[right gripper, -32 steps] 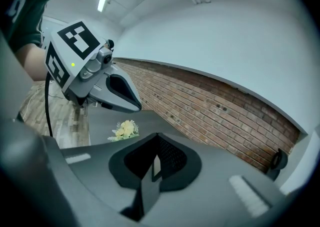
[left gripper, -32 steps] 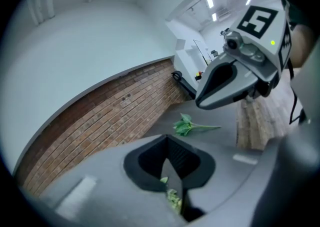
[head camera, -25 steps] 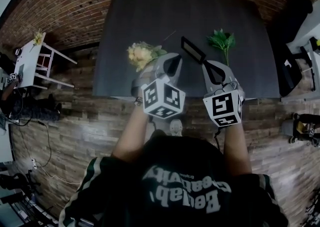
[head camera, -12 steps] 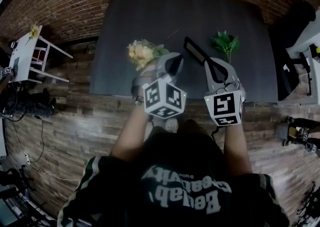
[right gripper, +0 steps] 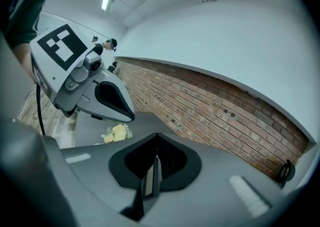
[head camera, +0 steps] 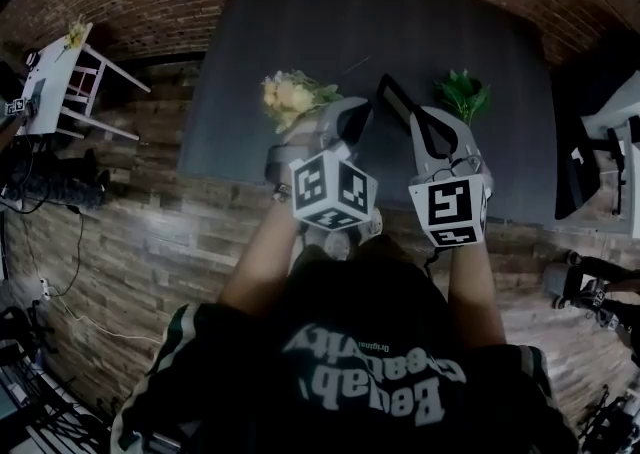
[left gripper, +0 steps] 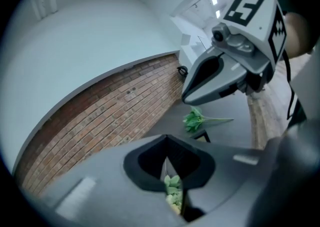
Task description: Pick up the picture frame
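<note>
My right gripper (head camera: 418, 120) is shut on the thin black picture frame (head camera: 388, 97), which hangs tilted above the dark table (head camera: 300, 22). In the right gripper view the frame's edge (right gripper: 150, 178) sits pinched between the jaws. My left gripper (head camera: 358, 114) is beside it to the left, shut on a bunch of yellow flowers (head camera: 290, 94). Pale petals (left gripper: 172, 191) show in its jaw slit. A green sprig (head camera: 463, 94) lies on the table just right of the frame, and it also shows in the left gripper view (left gripper: 197, 120).
The table stands on a brick-patterned floor (head camera: 150, 232); its near edge runs under my hands. A white side table with a chair (head camera: 60, 92) is at the far left. White furniture (head camera: 610, 132) is at the right. A person (right gripper: 111, 44) stands far off.
Both grippers have moved further out over the table, away from my body. The frame and the flowers went with them, while the green sprig stayed on the table.
</note>
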Tool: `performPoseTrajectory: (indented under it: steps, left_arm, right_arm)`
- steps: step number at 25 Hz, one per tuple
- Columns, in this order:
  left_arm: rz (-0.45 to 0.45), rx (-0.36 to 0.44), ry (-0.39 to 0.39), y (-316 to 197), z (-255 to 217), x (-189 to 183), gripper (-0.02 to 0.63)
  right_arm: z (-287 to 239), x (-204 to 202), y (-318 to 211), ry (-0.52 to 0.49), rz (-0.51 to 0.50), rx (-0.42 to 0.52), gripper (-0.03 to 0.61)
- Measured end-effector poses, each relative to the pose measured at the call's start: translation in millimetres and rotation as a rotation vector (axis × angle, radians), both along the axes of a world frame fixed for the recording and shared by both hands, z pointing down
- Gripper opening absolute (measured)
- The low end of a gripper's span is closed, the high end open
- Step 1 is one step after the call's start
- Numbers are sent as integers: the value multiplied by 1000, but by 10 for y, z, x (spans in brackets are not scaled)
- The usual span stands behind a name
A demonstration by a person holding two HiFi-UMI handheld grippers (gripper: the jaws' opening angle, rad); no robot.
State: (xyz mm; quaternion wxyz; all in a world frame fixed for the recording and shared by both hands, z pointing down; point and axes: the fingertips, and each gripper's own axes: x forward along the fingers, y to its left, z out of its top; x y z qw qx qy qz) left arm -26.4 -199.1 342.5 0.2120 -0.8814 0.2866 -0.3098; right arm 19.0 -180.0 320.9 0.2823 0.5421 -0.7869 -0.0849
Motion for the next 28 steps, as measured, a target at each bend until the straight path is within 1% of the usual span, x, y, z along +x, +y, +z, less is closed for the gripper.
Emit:
performPoseTrajectory:
  steps: [6,10,13,19,22,28]
  left_arm:
    - [-58,-18,-12,-209,11,98,3]
    - [-89,-11,3,-346,-83,211,3]
    - [-115,-23,22,-440,-95,304,3]
    - [-159,-29,8,-569,-14,525,3]
    - [-182,-33,7,-617,24,641,3]
    - [-219,-45,-10,-688,151,814,3]
  right_arm:
    - [-40,108,-230,-29,-57,-2,7]
    - [-89,196,-390,-49,-93,5,7]
    - [-81,260,-489,-63,-123,5,6]
    - [-12,489,-646,-100,-174,-10,6]
    - [16,613,-712,-114,-184,-9,8]
    - [125,777,-810,-133,-224,-35,8]
